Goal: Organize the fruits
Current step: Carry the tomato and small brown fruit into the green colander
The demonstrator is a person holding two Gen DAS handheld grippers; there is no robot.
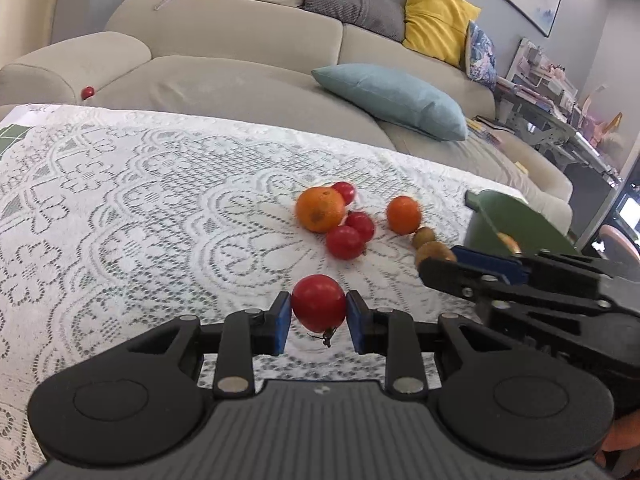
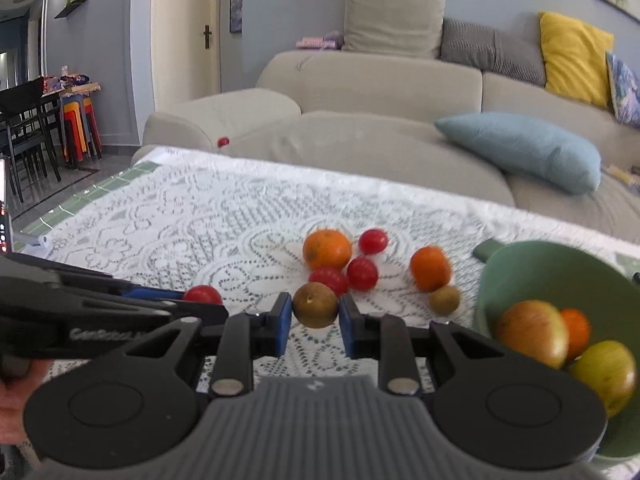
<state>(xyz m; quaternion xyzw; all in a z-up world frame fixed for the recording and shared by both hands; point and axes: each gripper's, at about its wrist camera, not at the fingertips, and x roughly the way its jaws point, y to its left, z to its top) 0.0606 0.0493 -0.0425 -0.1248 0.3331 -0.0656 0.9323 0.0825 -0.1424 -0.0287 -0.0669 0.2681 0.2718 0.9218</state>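
My left gripper (image 1: 319,318) is shut on a red tomato (image 1: 319,307), held above the lace tablecloth (image 1: 140,208). My right gripper (image 2: 315,314) is shut on a brown kiwi (image 2: 315,305); it shows at the right of the left wrist view (image 1: 460,268). On the cloth ahead lie a large orange (image 1: 320,209), a smaller orange (image 1: 403,214), three red tomatoes (image 1: 345,242) and another kiwi (image 1: 424,237). A green bowl (image 2: 516,264) at the right holds two apples (image 2: 532,332) and an orange (image 2: 576,330).
A beige sofa (image 1: 224,64) stands behind the table with a light blue cushion (image 1: 392,98) and a yellow cushion (image 1: 438,20). A stray red tomato (image 1: 87,92) lies on the sofa. Dining chairs (image 2: 28,128) stand far left.
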